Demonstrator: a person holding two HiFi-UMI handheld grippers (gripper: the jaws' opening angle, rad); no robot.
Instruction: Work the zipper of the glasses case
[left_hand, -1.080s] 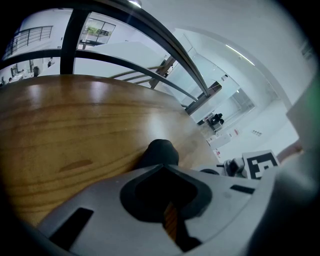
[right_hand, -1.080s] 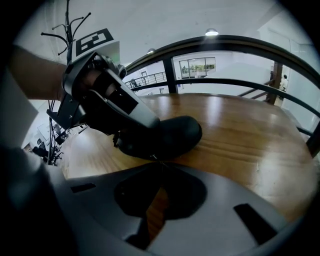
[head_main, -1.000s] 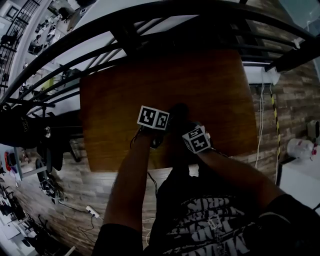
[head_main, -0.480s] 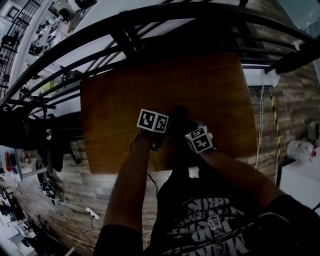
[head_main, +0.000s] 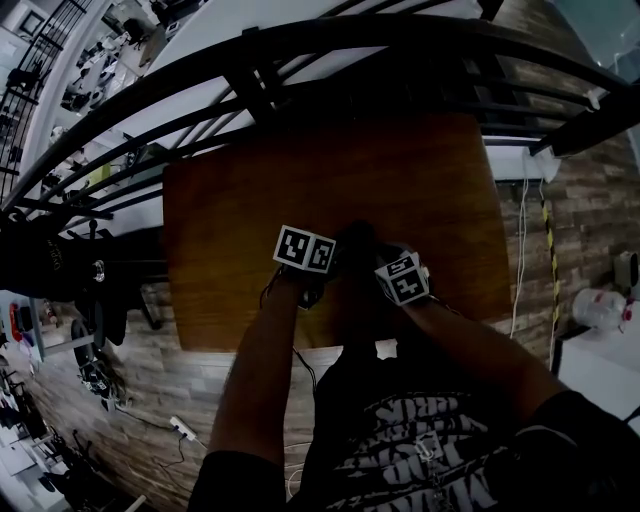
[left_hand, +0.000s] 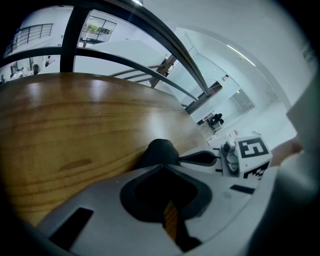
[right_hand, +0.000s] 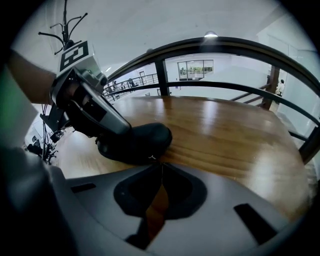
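Observation:
A black glasses case (head_main: 357, 238) lies on the wooden table (head_main: 250, 200) near its front edge. In the right gripper view the case (right_hand: 137, 142) sits just past my right gripper (right_hand: 160, 165), whose jaws are closed together at a small pale zipper pull (right_hand: 150, 158) on the case's near rim. My left gripper (head_main: 333, 256) comes in from the left. Its jaws are closed at the case's end (left_hand: 157, 151), and its fingers (right_hand: 107, 122) show pressed on the case's left end. The right gripper (left_hand: 245, 156) also shows in the left gripper view.
A dark metal railing (head_main: 300, 60) curves round the far side of the table. The table's front edge (head_main: 260, 342) runs just below the grippers, with plank floor and cables beyond. The person's arms (head_main: 260, 370) reach in from below.
The right gripper has edged slightly right, away from the left one. The case and left gripper keep their place; the whole head view has shifted a little.

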